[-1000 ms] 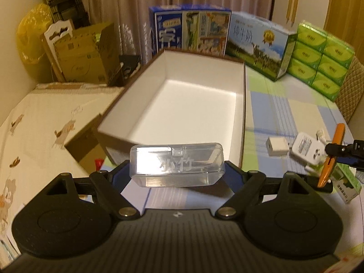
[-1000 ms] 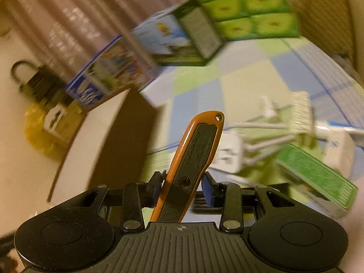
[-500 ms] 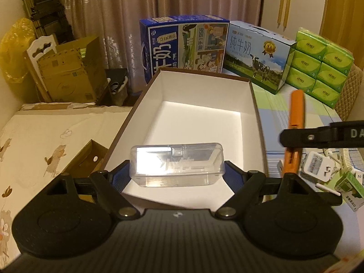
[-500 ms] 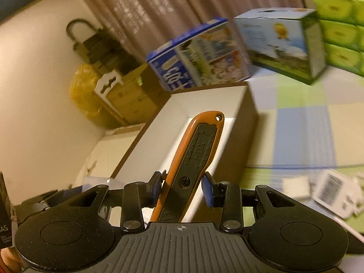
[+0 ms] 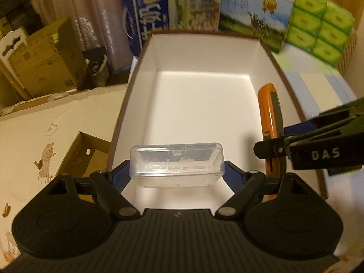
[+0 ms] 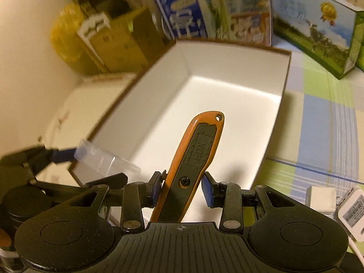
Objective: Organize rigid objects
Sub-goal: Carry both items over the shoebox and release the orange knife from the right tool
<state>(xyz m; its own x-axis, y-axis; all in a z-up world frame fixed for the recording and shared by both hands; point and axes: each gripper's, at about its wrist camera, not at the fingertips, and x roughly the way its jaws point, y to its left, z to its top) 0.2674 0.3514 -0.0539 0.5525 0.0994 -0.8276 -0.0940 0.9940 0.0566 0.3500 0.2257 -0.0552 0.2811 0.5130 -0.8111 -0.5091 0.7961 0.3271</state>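
My left gripper point(image 5: 177, 173) is shut on a clear plastic case point(image 5: 176, 165) and holds it over the near end of an open brown box with a white inside point(image 5: 200, 104). My right gripper point(image 6: 183, 187) holds an orange and black utility knife point(image 6: 195, 157) over the same box point(image 6: 204, 113); its right pad stands slightly off the knife. The knife point(image 5: 270, 122) and right gripper show at the right in the left wrist view. The case point(image 6: 102, 159) shows at the left in the right wrist view.
Two milk cartons point(image 5: 173, 6) point(image 5: 252, 16) and green tissue packs point(image 5: 318, 34) stand behind the box. White chargers point(image 6: 323, 198) lie on the checked cloth to the right. Cardboard boxes point(image 5: 43, 56) stand at the left, a small open one point(image 5: 86, 157) beside the box.
Both grippers have moved over the open box. The knife came from the right of the box to above its inside. The right jaws look slightly wider than before.
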